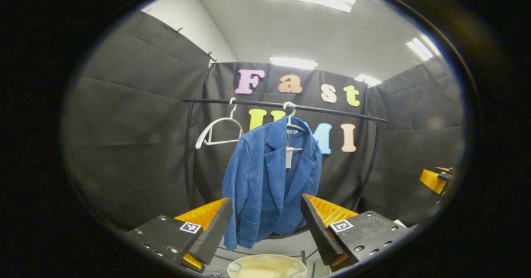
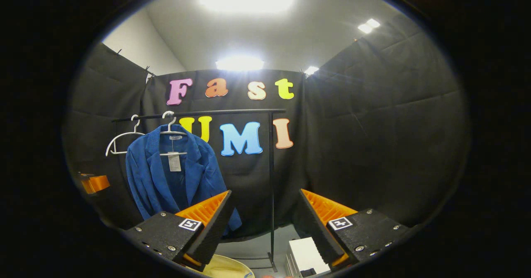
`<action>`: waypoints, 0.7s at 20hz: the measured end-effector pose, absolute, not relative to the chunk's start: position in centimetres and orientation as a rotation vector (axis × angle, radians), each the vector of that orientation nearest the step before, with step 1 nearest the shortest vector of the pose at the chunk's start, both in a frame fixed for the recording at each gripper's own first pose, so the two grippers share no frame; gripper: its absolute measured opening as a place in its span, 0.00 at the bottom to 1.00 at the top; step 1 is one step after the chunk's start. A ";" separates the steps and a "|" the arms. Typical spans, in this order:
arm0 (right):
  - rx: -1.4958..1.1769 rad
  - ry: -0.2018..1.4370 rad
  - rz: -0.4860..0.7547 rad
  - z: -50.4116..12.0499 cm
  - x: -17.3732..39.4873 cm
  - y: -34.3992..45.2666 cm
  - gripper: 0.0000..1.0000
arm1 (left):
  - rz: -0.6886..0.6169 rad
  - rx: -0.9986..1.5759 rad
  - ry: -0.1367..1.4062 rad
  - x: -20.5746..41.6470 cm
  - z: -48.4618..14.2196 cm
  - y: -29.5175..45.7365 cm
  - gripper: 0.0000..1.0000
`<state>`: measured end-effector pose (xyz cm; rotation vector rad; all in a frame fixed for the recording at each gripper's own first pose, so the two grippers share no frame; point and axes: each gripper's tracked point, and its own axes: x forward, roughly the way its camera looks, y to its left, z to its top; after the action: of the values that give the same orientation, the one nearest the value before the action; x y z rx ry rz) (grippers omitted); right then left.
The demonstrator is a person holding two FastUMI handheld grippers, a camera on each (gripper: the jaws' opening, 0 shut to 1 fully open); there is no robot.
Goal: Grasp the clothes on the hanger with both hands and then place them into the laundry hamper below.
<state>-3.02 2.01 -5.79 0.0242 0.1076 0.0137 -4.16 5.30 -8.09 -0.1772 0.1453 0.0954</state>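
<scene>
Jacket (image 1: 269, 178), blue, hangs on a white hanger (image 1: 292, 122) from the black rail (image 1: 286, 105) of the clothes rack, collar open with a pale tag at the neck. 1 more white hanger (image 1: 218, 130), bare, hangs beside it on the same rail. Left gripper (image 1: 265, 222): fingers spread wide, grasping nothing, short of the jacket's lower hem and centred on it. Right gripper (image 2: 263, 215): fingers likewise released and apart, the jacket off towards its left finger in the right gripper view. Hamper rim (image 1: 265, 265), pale, lies low beneath the garment. White box (image 2: 307, 257) sits near the rack's upright (image 2: 271, 186).
</scene>
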 end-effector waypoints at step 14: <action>0.151 0.205 0.214 -8.3 1.8 9.7 0.96 | 0.130 -0.195 0.158 -3.8 -9.3 5.6 0.96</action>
<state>1.83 9.75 -8.29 0.1512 0.2049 0.2137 -3.83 5.62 -9.26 -0.1945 0.1578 0.1300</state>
